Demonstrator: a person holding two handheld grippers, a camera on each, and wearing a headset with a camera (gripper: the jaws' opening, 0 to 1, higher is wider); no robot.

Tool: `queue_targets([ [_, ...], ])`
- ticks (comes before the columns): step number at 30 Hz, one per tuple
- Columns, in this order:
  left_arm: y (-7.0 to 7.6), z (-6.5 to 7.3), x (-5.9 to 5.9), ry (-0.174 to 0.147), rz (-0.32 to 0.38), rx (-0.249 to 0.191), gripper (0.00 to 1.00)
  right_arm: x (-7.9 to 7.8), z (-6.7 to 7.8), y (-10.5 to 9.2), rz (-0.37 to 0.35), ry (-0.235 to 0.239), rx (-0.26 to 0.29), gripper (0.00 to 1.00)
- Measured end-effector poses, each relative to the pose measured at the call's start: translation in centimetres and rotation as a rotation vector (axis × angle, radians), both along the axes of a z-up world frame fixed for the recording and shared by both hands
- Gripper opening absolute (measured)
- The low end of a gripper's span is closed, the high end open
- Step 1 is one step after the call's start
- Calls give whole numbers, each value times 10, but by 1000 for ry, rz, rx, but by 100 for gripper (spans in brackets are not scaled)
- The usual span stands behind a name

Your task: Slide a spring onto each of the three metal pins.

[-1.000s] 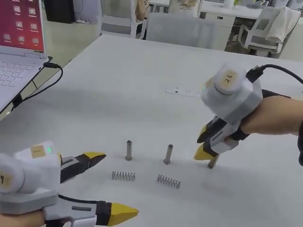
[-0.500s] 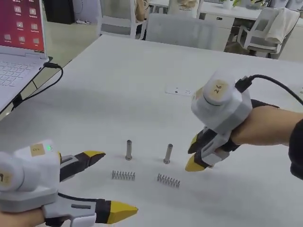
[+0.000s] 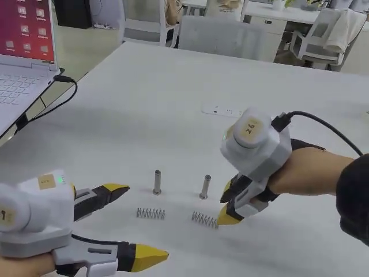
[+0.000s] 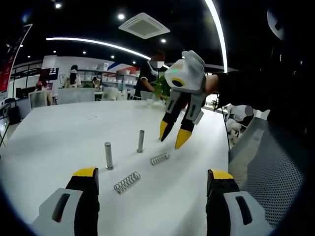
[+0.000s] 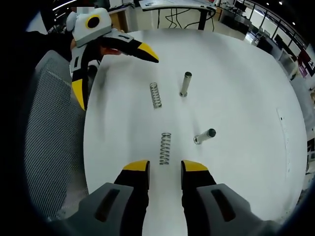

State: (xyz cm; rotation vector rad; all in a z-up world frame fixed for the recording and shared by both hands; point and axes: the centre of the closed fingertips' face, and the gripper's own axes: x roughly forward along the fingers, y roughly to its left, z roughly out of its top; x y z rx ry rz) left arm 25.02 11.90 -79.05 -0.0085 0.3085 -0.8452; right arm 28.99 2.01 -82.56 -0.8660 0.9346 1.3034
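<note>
Springs (image 3: 204, 220) lie beside bare pins (image 3: 157, 182), so right tool (image 3: 225, 205), jaws slightly parted, lines up on one; left tool (image 3: 141, 222) hovers spread.

The right gripper (image 3: 223, 203) has moved left, jaws now beside the right-hand spring (image 3: 204, 219).

A white tabletop (image 3: 173, 104) stretched away, with an open laptop (image 3: 20, 63) at its left edge, a black cable (image 3: 64, 79) plugged into it, and a white power strip (image 3: 222, 111) farther back. Grey chairs (image 3: 222, 37) stood beyond on a pale floor (image 3: 81, 46). Overhead, a curved light strip (image 4: 98, 43) ran beside a ceiling vent (image 4: 143, 25).
</note>
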Motion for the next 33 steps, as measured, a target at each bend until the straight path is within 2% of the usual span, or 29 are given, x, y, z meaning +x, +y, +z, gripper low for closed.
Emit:
queue_targets([
  [18,1,-2,-1,10,5,-2,86,1,-29,2,-15,17,-29,18],
  [33,1,-3,-1,17,5,-3,85,3,-35,2,-11,-7,-40,13],
])
